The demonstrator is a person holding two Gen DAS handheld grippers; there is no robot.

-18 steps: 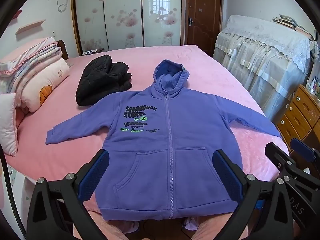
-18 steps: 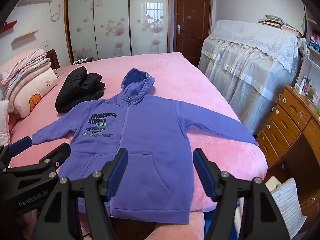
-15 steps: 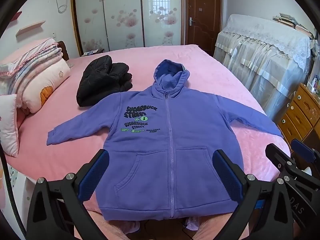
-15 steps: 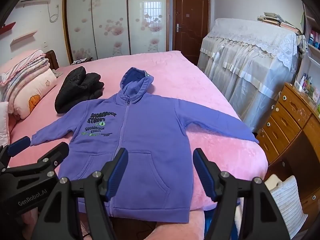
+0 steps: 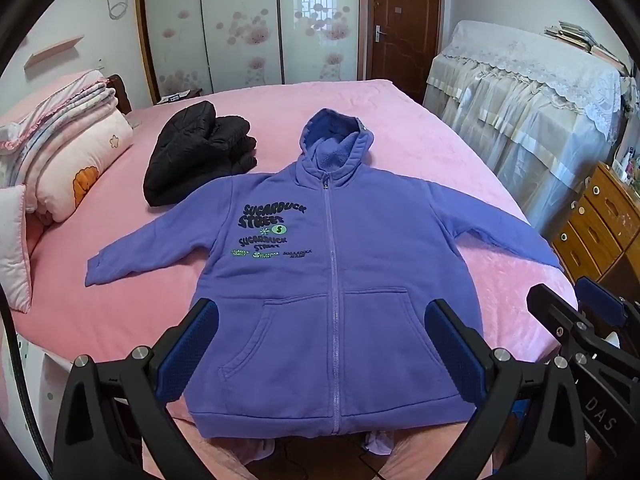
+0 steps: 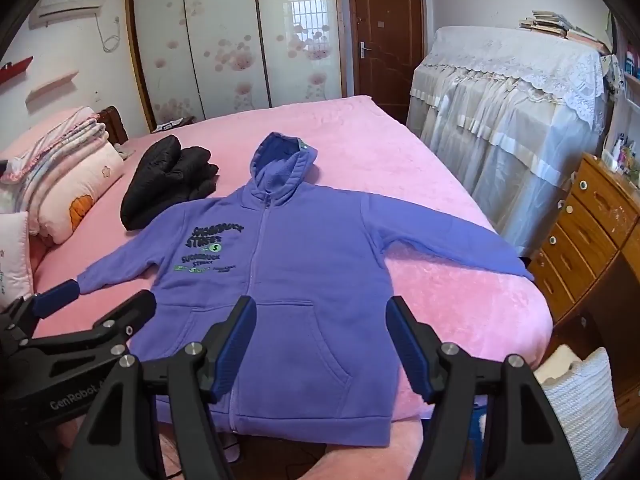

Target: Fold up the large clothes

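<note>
Hoodie: a purple fleece zip-up hoodie (image 5: 336, 280) is spread flat, sleeves out, hem at the near edge of the pink plush bed (image 5: 420, 128).
Jacket: a folded black quilted jacket (image 5: 196, 152) is laid toward the bed's far left.
Left gripper (image 5: 320, 344): held wide open, empty.
Right gripper (image 6: 320, 344): held open, empty.

The hoodie (image 5: 332, 280) lies flat on the bed (image 5: 420, 132), front up, sleeves spread, hem at the near edge. A folded jacket (image 5: 196, 152) sits behind its left sleeve. Bedding (image 5: 68, 148) is stacked at far left; a dresser (image 6: 592, 232) stands right of the bed.
</note>
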